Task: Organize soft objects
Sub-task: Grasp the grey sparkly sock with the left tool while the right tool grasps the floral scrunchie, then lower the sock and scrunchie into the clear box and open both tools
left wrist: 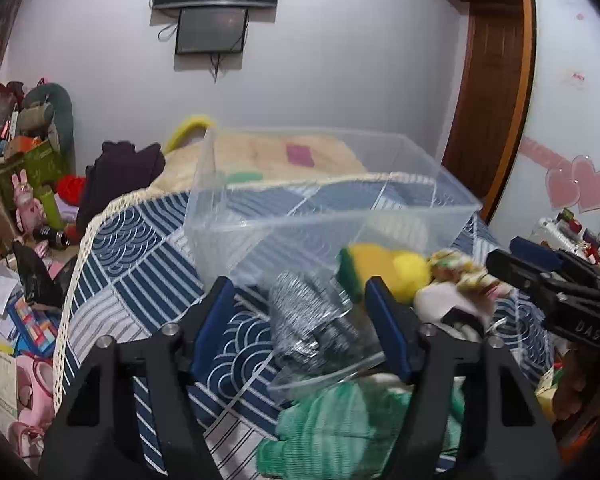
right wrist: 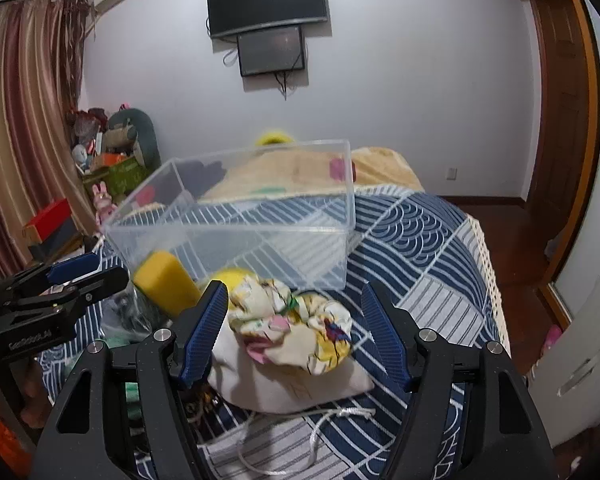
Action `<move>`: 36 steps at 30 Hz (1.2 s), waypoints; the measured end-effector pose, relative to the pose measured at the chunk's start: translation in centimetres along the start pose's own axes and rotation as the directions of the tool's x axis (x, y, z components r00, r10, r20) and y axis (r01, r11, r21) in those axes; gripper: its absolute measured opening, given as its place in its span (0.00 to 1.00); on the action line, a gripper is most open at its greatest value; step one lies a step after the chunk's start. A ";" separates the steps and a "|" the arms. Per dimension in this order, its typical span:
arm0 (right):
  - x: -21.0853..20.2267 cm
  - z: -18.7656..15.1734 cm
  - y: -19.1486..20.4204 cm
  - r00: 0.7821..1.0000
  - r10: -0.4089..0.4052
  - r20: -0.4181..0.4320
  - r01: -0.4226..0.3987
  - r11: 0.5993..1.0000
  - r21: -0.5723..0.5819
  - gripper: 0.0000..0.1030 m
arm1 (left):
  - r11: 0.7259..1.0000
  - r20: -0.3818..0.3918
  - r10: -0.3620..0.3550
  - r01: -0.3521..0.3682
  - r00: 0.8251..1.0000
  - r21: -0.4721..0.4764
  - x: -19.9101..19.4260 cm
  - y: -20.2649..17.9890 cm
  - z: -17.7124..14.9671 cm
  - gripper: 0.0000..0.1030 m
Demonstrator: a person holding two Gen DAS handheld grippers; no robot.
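A clear plastic storage box [right wrist: 236,216] sits on the bed's blue-and-white patterned quilt [right wrist: 420,248], and the soft things are heaped just in front of it. The right gripper [right wrist: 294,332] hovers with its jaws spread wide on either side of a crumpled yellow floral cloth [right wrist: 296,320], not touching it. That cloth lies on a white drawstring bag [right wrist: 300,384]. Left of it, touching the box, lies a yellow sponge [right wrist: 164,280]. The left gripper [left wrist: 300,328] has its jaws spread too, over a silvery crinkled bundle [left wrist: 308,316], with a green knitted cloth [left wrist: 340,428] nearer still.

Clear bin [right wrist: 236,220] behind cloth bundle [right wrist: 292,320]
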State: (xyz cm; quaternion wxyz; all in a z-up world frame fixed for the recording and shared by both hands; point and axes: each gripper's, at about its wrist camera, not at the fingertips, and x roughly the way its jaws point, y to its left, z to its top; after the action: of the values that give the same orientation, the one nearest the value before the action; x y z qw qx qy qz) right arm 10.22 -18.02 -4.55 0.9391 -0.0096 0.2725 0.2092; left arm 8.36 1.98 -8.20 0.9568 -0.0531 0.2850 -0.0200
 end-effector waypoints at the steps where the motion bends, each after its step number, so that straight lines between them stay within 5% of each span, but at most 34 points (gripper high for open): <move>1: 0.2 -0.2 0.0 1.000 -0.001 -0.010 0.001 1.000 -0.002 0.64 | 1.000 -0.010 0.006 -0.006 1.000 -0.004 0.3 0.3 -0.3 0.63; 10: 2.0 -1.8 -1.1 0.994 0.003 -0.107 -0.002 1.000 0.017 0.55 | 0.999 -0.108 -0.033 0.029 0.994 -0.044 3.1 1.3 -1.5 0.62; 15: 2.5 -2.0 -1.2 0.990 0.039 -0.137 -0.035 0.999 0.033 0.23 | 0.994 -0.133 -0.100 0.093 0.986 -0.062 3.6 1.5 -1.8 0.38; 18: 2.4 -2.0 -0.9 0.990 0.033 -0.137 -0.031 0.999 0.016 0.14 | 0.993 -0.132 -0.111 0.104 0.985 -0.057 3.4 1.3 -1.8 0.35; 23: 1.2 -1.5 -0.7 0.996 0.004 -0.086 -0.005 1.000 -0.003 0.12 | 0.995 -0.122 -0.100 0.096 0.987 -0.042 2.6 1.2 -1.7 0.26; 36: -2.4 1.5 0.0 0.998 0.007 0.068 -0.006 1.000 -0.020 0.12 | 0.999 0.048 -0.041 0.041 0.998 0.008 -2.9 1.1 0.9 0.25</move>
State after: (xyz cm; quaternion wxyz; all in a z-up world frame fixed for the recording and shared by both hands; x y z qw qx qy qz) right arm 9.19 -18.74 -2.05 0.9469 -0.0111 0.2385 0.2153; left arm 6.46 3.40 -6.00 0.9630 -0.0560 0.2607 -0.0395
